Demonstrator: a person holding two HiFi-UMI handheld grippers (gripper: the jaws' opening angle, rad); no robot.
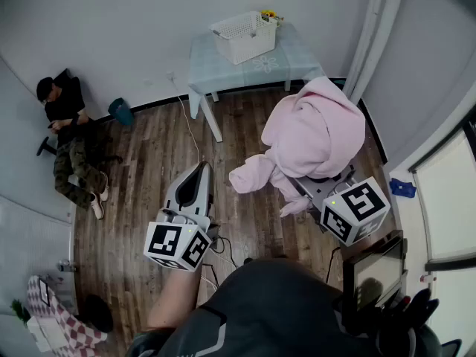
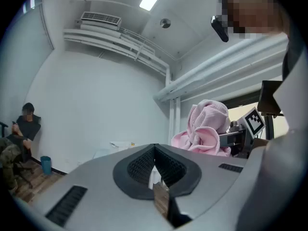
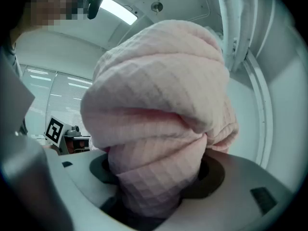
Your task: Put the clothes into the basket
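Pink garment (image 3: 159,95) clenched in right claw (image 3: 154,182), left claw (image 2: 155,167) pinched shut and empty beside it, white basket (image 1: 243,36) well apart on the far bench (image 1: 290,62): carry step in hand, I judge; next, bring the bundle over the rim and release.

The garment (image 1: 316,129) is pale pink with a fine waffle-grid weave (clearest in the right gripper view); the basket (image 1: 243,36) is white lattice; the worktop (image 1: 297,54) is pale blue-green with a white flower motif; the floor (image 1: 149,162) is dark brown planks; the bin (image 1: 120,111) is teal; a cloth (image 1: 56,320) is red-and-white checked.
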